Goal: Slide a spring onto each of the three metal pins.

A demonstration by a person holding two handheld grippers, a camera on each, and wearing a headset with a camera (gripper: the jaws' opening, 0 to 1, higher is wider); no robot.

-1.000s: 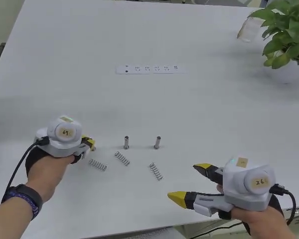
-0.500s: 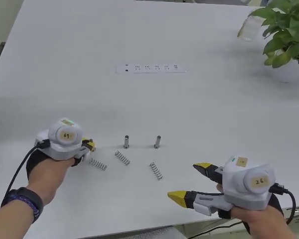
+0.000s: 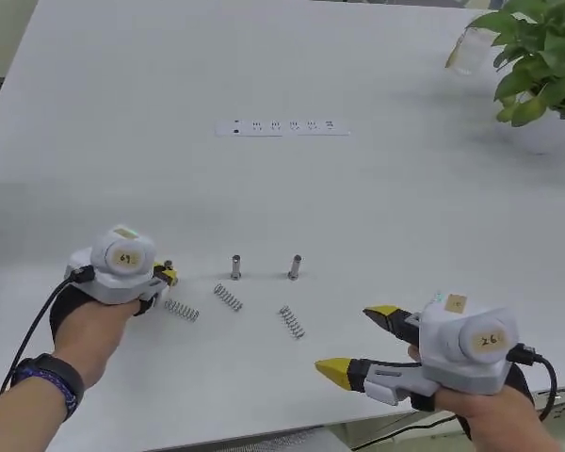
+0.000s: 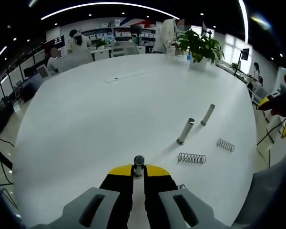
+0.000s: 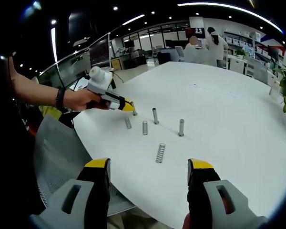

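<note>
Clamping a pin point(image 4: 138, 164) between its tips, left gripper point(image 4: 138, 171) is closed; right gripper point(image 5: 149, 163) gapes.

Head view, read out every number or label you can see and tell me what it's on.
"26": round sticker on the right claw.
Perhaps "69", blurred: round label on the left claw.
Square tags atop both claws: too small to read.
Power strip markings: too small to read.
</note>
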